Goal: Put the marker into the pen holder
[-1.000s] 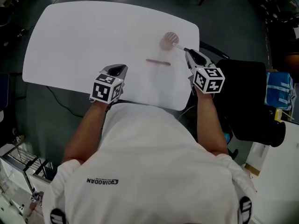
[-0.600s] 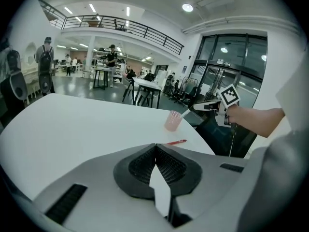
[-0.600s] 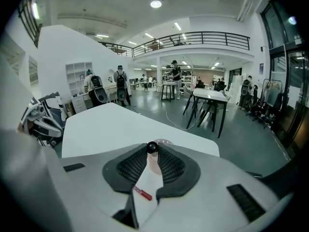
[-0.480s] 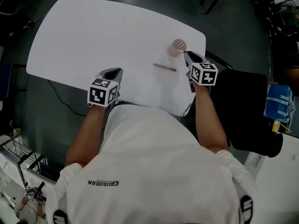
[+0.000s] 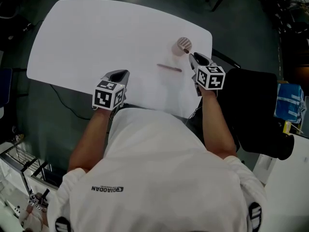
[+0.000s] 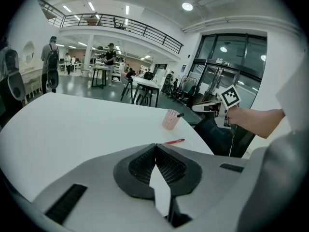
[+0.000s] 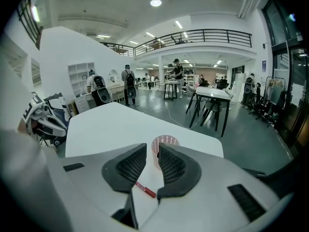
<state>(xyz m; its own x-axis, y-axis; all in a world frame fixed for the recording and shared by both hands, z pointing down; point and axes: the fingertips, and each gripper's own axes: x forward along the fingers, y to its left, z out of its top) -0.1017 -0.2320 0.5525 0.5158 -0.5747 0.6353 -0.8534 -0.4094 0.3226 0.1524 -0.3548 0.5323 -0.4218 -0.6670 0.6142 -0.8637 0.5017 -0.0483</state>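
Marker (image 5: 169, 68) flat, just left of right gripper (image 5: 192, 57) | right gripper released, empty | left gripper (image 5: 120, 74) clenched, empty

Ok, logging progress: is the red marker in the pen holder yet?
Out. The red marker lies flat on the table, apart from the upright pen holder.

A large hall is shown, with a dark polished floor (image 7: 241, 144) and a railed mezzanine (image 7: 212, 33) under round ceiling lights (image 7: 155, 2). A white table (image 5: 96, 33) (its corners rounded) is set in the foreground. White shelving (image 7: 79, 74) is seen against one wall, dark-framed glass doors (image 6: 227, 57) at another, and black-legged work tables (image 7: 212, 98) further back.
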